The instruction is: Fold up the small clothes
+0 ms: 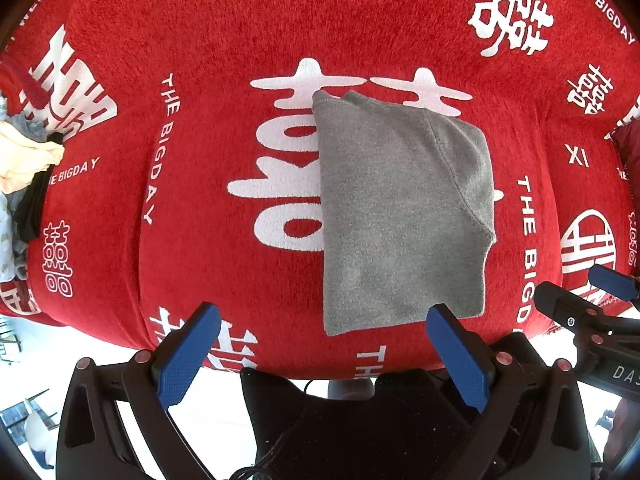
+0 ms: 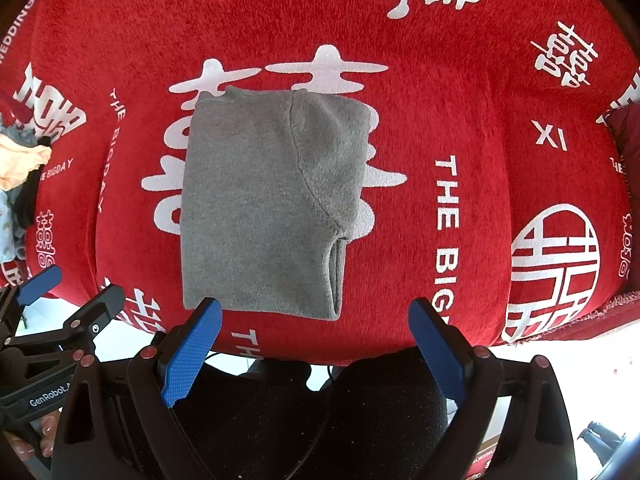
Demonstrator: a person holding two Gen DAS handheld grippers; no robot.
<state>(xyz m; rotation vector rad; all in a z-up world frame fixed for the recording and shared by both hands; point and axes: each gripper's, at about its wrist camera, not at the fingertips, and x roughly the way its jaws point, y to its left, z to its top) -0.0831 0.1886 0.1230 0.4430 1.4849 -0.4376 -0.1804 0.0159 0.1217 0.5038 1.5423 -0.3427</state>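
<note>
Left wrist: both grippers' fingers (image 1: 188, 356) apart, above folded grey garment (image 1: 400, 216).

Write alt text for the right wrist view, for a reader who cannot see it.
A folded grey garment lies flat on a red cloth printed with white characters. The right gripper hangs open just short of its near edge, holding nothing. A pile of clothes sits at far left.

— What covers the surface?
— A red cloth (image 1: 240, 32) with white characters and "THE BIGDAY" lettering, under bright light.
— And beyond its near edge?
— Pale floor (image 1: 48, 360), brightly lit; a dark red cushion (image 2: 624, 136) sits far right.
</note>
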